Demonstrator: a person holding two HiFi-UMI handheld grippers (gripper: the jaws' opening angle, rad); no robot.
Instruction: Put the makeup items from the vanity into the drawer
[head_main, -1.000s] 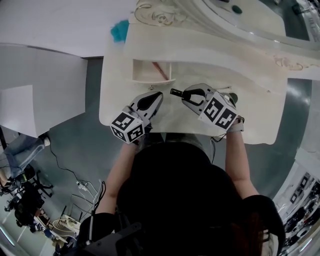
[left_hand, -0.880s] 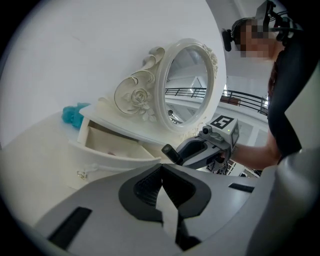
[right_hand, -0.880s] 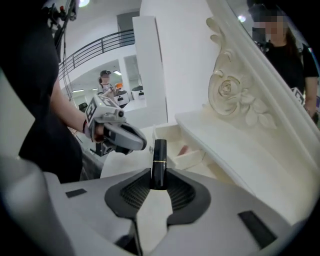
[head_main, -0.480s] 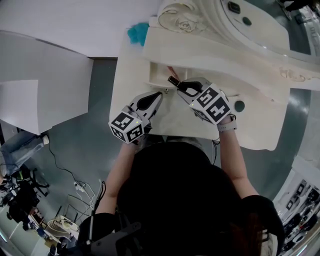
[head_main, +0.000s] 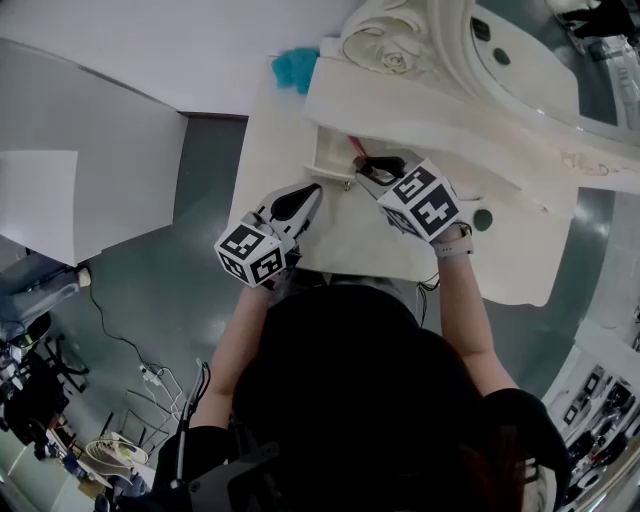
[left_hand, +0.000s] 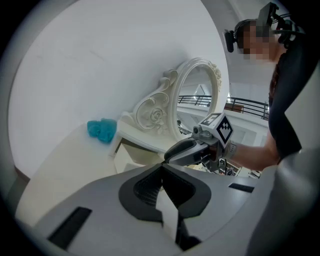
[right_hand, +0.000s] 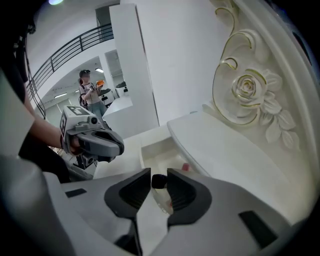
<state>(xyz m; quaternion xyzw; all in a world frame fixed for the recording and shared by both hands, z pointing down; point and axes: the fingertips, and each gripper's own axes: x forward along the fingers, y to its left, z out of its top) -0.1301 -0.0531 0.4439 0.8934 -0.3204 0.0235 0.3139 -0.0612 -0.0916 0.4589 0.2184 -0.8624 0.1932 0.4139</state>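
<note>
The white vanity (head_main: 400, 240) has a small drawer (head_main: 318, 165) pulled open at its left, and a pinkish stick (head_main: 352, 147) lies inside. My right gripper (head_main: 365, 165) hovers at the drawer's front edge, shut on a slim black makeup item (right_hand: 159, 181) pinched between its pads. In the right gripper view the open drawer (right_hand: 145, 150) lies just beyond the jaws. My left gripper (head_main: 314, 190) hangs shut and empty over the tabletop, a little short and left of the drawer; its jaws (left_hand: 161, 167) meet at the tips. A dark round compact (head_main: 483, 218) rests on the vanity to the right.
A teal fluffy object (head_main: 296, 68) sits at the vanity's back left corner. An ornate carved mirror frame (head_main: 400, 55) rises behind the raised shelf above the drawer. Grey floor and white wall panels lie to the left of the vanity.
Both grippers have travelled toward the drawer. The right one carried the black item from the tabletop's middle to the drawer's front edge and rolled a little; the left followed beside it.
</note>
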